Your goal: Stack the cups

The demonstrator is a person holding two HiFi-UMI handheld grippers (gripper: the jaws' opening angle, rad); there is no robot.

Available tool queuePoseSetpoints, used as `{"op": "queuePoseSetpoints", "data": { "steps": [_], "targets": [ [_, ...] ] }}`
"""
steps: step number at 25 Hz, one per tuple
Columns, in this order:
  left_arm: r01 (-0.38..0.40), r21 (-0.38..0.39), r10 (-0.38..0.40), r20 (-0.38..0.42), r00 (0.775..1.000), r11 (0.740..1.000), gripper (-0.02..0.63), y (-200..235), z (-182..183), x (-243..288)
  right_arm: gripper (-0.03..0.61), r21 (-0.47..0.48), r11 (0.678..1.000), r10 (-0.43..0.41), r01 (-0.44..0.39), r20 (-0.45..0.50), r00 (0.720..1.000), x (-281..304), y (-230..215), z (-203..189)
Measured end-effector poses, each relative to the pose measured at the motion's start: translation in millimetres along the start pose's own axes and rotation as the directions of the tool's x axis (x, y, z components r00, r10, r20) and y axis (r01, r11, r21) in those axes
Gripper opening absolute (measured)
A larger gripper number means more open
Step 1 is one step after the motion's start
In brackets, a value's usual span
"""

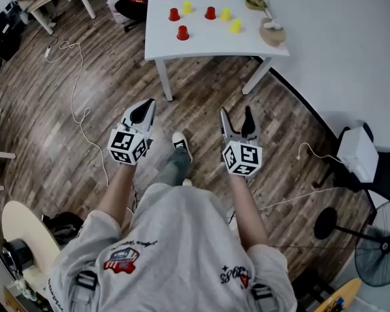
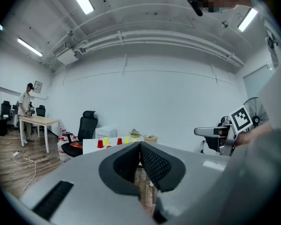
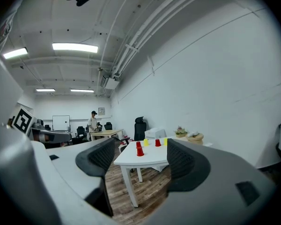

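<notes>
Red cups (image 1: 182, 32) & yellow cups (image 1: 235, 25) are sitting apart, unstacked, on white surface (image 1: 214, 45), well ahead of both grippers. L gripper (image 1: 145, 108) fingers are pressing together, empty; R gripper (image 1: 236, 117) fingers are standing spread, nothing btwn.

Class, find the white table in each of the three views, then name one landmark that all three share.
Head view: white table at top centre.
Left gripper view: table small, low, left of centre.
Right gripper view: table near the middle, slightly low.
Shared landmark: black office chair just beyond the table.
</notes>
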State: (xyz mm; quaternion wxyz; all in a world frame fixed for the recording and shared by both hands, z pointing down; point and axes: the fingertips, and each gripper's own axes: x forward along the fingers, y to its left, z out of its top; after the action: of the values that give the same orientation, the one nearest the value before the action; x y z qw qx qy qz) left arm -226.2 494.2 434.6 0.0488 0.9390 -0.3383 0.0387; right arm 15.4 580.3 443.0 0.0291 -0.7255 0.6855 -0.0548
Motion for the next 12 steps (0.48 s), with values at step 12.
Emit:
{"op": "queuePoseSetpoints", "data": {
  "steps": [12],
  "targets": [
    [-0.021,-0.046,0.021,-0.004,1.0,0.999,0.006,72,4,169,0.336,-0.031,0.999,0.025,-0.027,-0.06,0.998,165,-70,10]
  ]
}}
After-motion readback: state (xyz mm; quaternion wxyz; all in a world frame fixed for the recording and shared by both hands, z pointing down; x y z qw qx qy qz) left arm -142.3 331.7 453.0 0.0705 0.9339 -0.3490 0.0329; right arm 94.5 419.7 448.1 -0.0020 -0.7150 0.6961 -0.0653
